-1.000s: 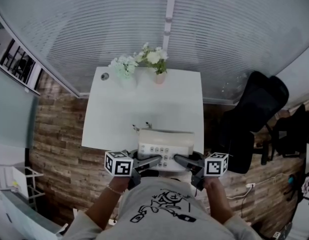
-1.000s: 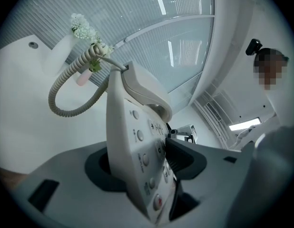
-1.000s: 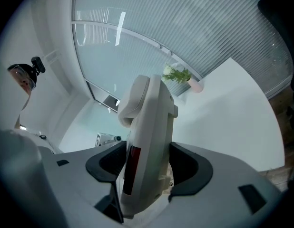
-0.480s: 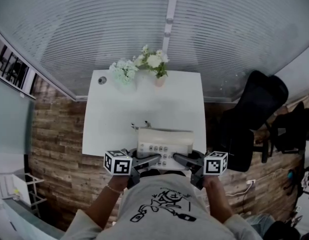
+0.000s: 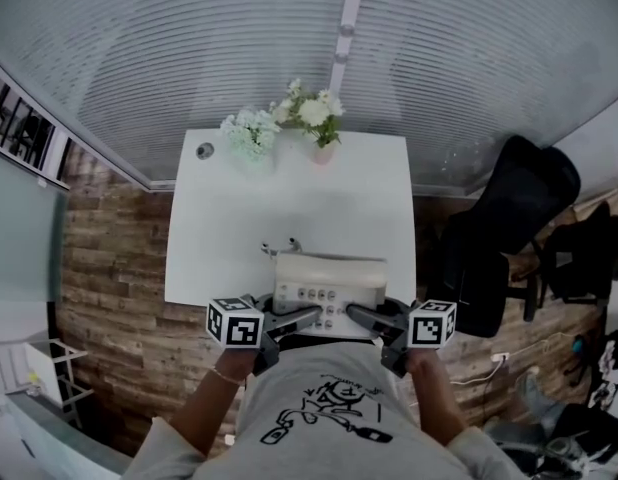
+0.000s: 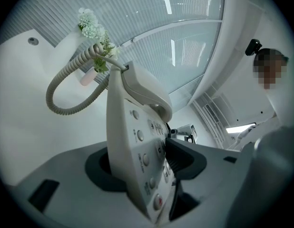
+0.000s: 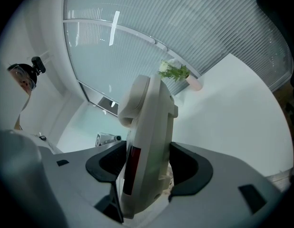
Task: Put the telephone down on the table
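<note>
telephone point(image 5: 330, 286): handset on cradle, long axis along near edge of table point(image 5: 289, 198), contact with table unclear | left gripper point(image 5: 305, 319): clamped on its left end | right gripper point(image 5: 360, 318): clamped on its right end | both equally near, tabletop directly beneath

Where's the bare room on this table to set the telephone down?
The widest bare patch is the middle of the table, between the telephone and the flowers. The strip left of the telephone is free too. Crowded: the far edge, with flowers and a small round fitting at its left corner.
</note>
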A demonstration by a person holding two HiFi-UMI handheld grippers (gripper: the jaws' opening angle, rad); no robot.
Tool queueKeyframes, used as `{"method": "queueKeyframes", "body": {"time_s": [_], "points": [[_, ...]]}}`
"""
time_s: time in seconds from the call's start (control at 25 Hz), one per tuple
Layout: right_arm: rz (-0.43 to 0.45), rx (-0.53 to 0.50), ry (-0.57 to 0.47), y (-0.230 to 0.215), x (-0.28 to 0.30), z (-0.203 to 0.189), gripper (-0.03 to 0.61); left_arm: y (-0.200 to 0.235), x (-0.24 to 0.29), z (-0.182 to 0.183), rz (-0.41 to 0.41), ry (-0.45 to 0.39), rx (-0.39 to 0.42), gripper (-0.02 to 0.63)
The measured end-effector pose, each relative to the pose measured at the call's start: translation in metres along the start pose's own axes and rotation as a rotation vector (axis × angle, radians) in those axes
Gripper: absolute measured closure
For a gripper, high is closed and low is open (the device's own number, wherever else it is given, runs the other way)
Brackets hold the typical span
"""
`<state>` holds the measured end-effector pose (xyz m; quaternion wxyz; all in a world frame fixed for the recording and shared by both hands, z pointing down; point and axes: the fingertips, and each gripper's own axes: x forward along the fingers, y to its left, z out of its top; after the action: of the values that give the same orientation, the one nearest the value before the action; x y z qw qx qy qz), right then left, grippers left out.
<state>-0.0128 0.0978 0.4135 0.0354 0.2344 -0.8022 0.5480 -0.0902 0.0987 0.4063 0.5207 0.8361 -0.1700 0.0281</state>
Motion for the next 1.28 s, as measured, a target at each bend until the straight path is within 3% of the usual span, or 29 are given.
{"method": "queueKeyframes", "body": {"time_s": [0.6,1.28], "points": [[0.01,0.002,0.002,-0.014,-0.015,0.02,0.282,-0.001,0.027,0.011,0.008,-0.001,-0.007,0.368],[0.031,0.008,0.015,-0.056,-0.051,0.081,0.282,0.0,0.098,0.049,0.038,-0.003,-0.03,0.368]]}}
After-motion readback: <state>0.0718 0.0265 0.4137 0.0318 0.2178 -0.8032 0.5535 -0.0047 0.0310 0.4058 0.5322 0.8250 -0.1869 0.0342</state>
